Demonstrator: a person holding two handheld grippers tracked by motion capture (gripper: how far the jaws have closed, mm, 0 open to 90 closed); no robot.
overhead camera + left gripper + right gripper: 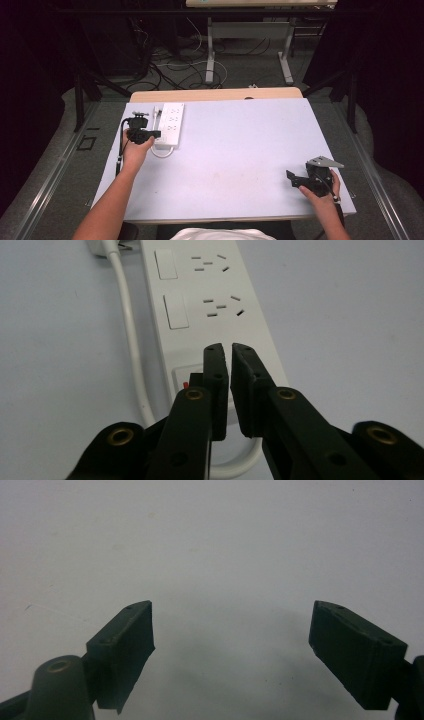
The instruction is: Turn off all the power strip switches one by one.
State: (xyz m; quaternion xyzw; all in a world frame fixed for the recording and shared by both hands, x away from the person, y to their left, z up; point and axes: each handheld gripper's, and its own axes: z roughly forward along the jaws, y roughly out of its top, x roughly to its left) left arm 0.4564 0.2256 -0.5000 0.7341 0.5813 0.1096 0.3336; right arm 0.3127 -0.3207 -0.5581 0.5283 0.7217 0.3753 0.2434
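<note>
Left tool nearly closed over power strip — right tool agape.

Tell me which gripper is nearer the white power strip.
Left. The left gripper hovers right over the near end of the power strip, jaws almost closed; the right gripper sits far across the table, near its front right corner.

From above I see my left gripper held in the left hand at the near end of the white power strip, its black body overlapping the strip's near-left corner, with a loop of white cord curling out just below that end. My right gripper, carrying its grey three-cornered plate, sits in the right hand well apart from the strip, toward the near right corner of the pale bench. Beyond the strip's far end, tangled cables lie on the floor.
</note>
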